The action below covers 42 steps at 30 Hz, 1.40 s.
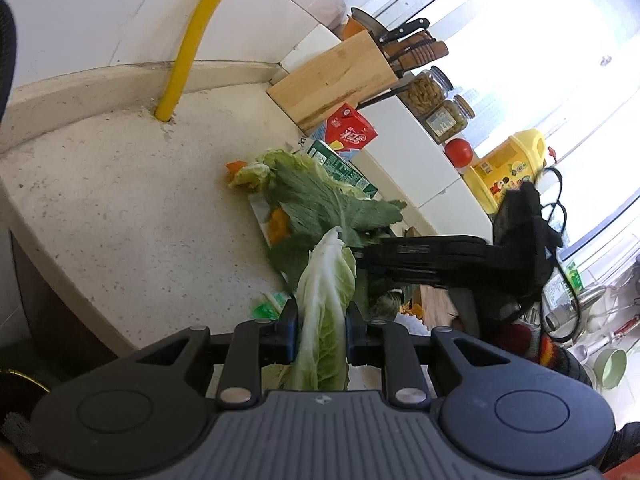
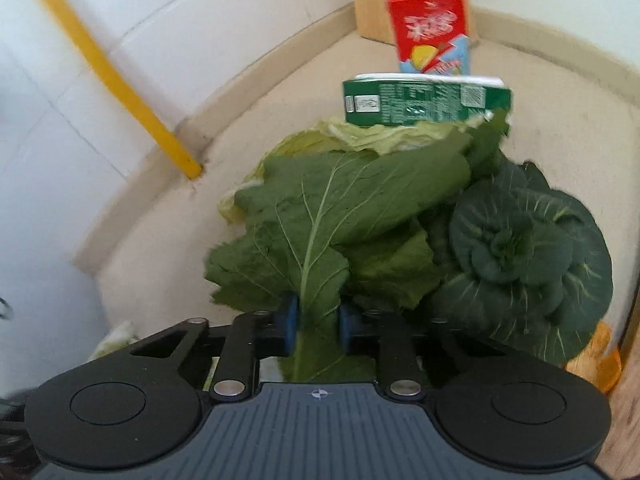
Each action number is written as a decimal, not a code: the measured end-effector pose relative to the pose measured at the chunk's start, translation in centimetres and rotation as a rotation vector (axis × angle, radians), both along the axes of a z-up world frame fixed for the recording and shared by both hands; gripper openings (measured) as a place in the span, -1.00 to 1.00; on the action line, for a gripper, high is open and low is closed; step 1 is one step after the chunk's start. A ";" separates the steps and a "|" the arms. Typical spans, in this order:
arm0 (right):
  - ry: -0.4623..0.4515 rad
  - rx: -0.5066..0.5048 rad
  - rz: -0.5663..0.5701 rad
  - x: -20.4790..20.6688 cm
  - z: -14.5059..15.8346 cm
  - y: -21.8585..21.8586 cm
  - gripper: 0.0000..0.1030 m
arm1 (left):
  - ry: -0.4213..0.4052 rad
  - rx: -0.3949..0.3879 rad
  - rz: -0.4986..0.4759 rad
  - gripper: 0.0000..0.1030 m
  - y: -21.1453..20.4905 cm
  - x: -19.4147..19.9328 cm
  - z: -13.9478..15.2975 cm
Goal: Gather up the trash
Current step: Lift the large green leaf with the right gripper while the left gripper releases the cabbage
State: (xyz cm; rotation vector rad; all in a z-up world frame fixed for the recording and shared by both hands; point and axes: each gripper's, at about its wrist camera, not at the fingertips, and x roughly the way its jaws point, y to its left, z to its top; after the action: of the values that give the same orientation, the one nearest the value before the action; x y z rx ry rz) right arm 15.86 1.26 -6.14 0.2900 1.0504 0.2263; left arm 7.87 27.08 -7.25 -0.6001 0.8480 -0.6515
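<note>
My left gripper (image 1: 320,332) is shut on a pale green cabbage leaf (image 1: 326,300) that sticks up between its blue pads. Beyond it lies a heap of leaves (image 1: 320,204) with orange peel (image 1: 278,224) on the speckled counter (image 1: 140,208). The other gripper (image 1: 420,258) reaches into that heap from the right. In the right wrist view my right gripper (image 2: 316,326) is shut on the stem of a broad dark green leaf (image 2: 320,220). A dark bok choy head (image 2: 516,264) lies to its right. A green carton (image 2: 424,102) lies behind the leaves, and a red carton (image 2: 430,28) stands past it.
A wooden knife block (image 1: 340,76) stands in the corner beside a yellow pipe (image 1: 188,52). On the white sill sit jars (image 1: 436,100), a tomato (image 1: 459,151) and a yellow oil bottle (image 1: 508,168). A sink area with utensils (image 1: 600,332) lies far right. The counter edge (image 1: 60,264) drops off at left.
</note>
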 end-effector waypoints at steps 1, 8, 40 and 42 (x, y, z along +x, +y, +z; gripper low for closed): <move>0.008 0.085 -0.011 -0.3 0.3 -1.0 -0.60 | 0.000 -0.005 0.002 -0.60 0.1 0.0 0.1; -0.030 0.388 -0.096 -2.1 2.1 -5.2 -0.61 | -0.027 -0.047 -0.004 -0.57 0.5 0.3 1.2; 0.084 -0.098 0.003 0.1 -1.2 1.4 -0.28 | -0.016 0.003 -0.043 -0.39 -0.8 -1.3 -0.4; 0.073 -0.082 -0.009 -0.3 -1.3 0.8 -0.40 | -0.009 0.017 -0.083 -0.25 -1.7 -1.4 -0.4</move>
State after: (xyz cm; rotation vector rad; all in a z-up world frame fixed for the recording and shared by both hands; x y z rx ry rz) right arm 15.54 2.09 -7.45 0.2300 1.1270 0.1652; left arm 6.49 25.40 -7.69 -0.5483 0.8733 -0.7207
